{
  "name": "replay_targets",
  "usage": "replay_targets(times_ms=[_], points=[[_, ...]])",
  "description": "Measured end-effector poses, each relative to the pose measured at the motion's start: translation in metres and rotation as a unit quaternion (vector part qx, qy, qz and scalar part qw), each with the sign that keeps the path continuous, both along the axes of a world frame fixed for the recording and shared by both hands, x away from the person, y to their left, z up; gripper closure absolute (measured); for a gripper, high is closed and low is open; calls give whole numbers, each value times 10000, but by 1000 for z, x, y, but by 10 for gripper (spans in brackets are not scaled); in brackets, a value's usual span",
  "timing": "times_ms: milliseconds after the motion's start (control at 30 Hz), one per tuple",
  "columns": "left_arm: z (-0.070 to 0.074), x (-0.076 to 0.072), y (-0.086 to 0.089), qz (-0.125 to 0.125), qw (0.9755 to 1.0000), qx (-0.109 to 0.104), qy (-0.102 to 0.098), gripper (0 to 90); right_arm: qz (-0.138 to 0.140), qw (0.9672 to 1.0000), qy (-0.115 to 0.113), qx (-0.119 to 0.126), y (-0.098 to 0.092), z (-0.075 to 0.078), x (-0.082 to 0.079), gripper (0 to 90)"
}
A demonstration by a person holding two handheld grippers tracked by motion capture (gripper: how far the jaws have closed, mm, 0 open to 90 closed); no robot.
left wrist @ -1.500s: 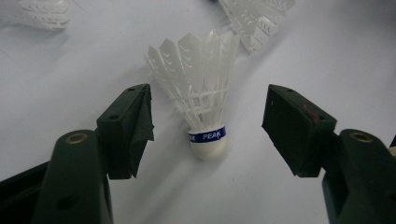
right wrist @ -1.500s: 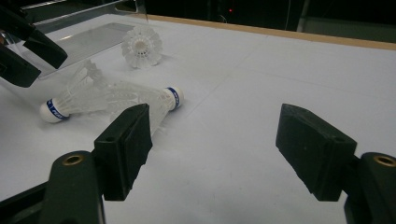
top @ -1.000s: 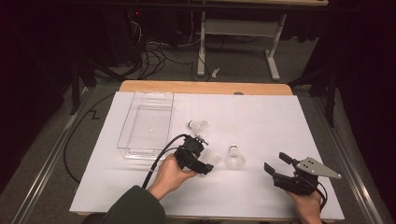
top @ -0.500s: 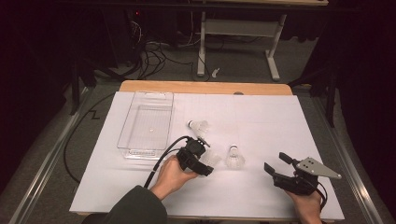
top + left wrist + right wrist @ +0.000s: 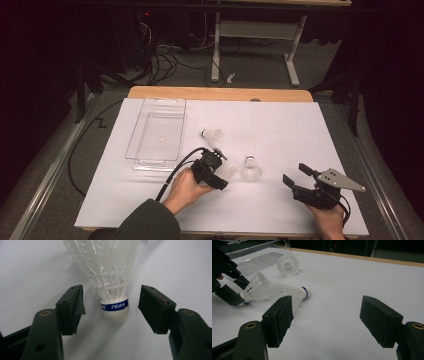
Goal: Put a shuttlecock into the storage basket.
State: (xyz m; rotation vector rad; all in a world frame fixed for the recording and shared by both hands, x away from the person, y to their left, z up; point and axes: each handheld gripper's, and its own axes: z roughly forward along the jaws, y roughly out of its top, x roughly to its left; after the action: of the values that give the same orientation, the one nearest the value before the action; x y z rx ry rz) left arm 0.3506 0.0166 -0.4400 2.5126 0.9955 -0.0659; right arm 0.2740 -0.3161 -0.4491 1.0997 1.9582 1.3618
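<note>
A shuttlecock [image 5: 112,277] lies on the white sheet [image 5: 280,130], its cork between the left gripper's [image 5: 111,308] jaws, which have just been closing but stand clear of it. A second shuttlecock [image 5: 251,169] lies just beside, a third [image 5: 212,135] near the tray [image 5: 157,135]. The right gripper [image 5: 296,176] rests open, well apart.

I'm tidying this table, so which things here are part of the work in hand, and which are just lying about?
In the job:
left gripper, jaws open and just closing around a shuttlecock
shuttlecock between those jaws, not yet pinched

Likely next, hedged:
second shuttlecock
third shuttlecock
clear tray

Lying about:
right gripper, open, holding nothing
</note>
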Motion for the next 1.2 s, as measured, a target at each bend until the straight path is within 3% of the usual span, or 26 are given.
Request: replay_targets(times_ms=[400,933,1200], points=[[-3,0,-2,-33,10000,56,40,449,6,10000,5,-5,0,0,0,270],[-2,-1,-1,-83,9999,38,-55,640,12,10000,4,-33,0,0,0,272],[-1,-1,0,-79,9999,21,-116,648,17,10000,-1,-41,0,0,0,273]])
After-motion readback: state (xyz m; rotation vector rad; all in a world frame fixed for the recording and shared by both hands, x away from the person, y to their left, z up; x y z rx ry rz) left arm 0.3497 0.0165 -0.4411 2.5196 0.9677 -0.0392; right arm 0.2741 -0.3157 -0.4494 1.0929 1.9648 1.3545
